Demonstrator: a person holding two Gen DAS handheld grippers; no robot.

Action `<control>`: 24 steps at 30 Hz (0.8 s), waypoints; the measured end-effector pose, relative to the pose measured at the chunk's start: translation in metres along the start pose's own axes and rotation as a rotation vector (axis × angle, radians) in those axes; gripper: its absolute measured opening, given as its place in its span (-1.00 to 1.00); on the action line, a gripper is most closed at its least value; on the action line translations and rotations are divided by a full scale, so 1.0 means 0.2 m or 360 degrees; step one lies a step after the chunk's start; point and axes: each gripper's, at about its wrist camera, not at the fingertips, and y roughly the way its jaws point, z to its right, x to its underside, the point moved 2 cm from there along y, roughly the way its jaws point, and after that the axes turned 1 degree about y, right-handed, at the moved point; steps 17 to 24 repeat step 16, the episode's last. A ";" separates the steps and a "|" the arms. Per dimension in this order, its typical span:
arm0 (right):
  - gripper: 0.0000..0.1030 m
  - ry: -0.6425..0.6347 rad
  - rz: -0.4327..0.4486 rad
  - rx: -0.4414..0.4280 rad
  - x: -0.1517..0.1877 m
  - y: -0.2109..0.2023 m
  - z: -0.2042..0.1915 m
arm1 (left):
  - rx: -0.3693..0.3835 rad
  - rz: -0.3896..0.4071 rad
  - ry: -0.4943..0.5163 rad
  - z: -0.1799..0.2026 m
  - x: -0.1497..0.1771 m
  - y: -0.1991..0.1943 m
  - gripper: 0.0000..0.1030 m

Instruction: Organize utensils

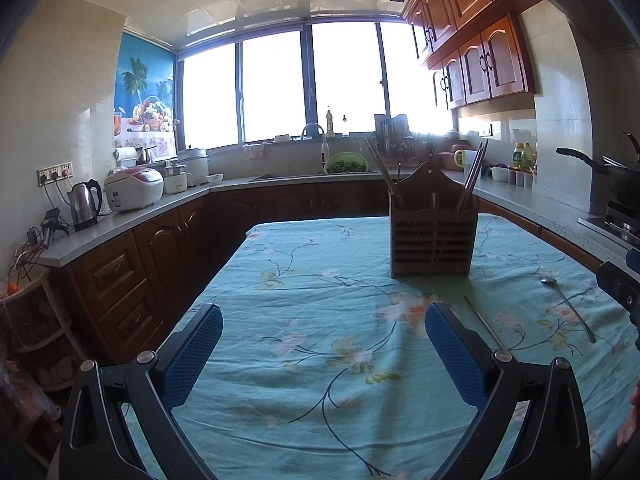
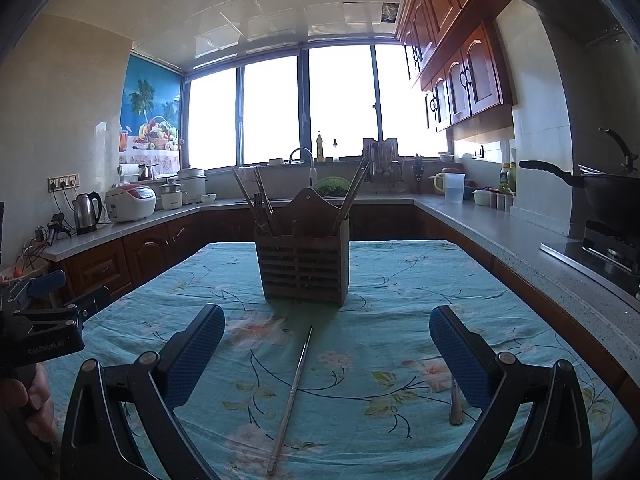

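Loosely, chopstick (image 2: 294, 396) beside holder (image 2: 303, 264).

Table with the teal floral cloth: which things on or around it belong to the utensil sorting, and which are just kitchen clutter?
Job items:
- slatted wooden utensil holder with chopsticks in it
- loose metal chopstick on the cloth
- long-handled metal spoon on the cloth

Just lying about:
- steel electric kettle
- white rice cooker
- green colander
- black wok
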 end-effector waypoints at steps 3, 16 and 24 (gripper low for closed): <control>1.00 -0.0001 -0.0021 -0.0001 0.00 0.02 0.01 | 0.0008 -0.0014 -0.0005 0.00 -0.01 0.01 0.99; 1.00 0.0010 -0.0106 -0.0009 0.02 0.10 0.02 | 0.0031 -0.0055 -0.0015 0.04 -0.06 0.04 0.99; 1.00 0.0010 -0.0106 -0.0009 0.02 0.10 0.02 | 0.0031 -0.0055 -0.0015 0.04 -0.06 0.04 0.99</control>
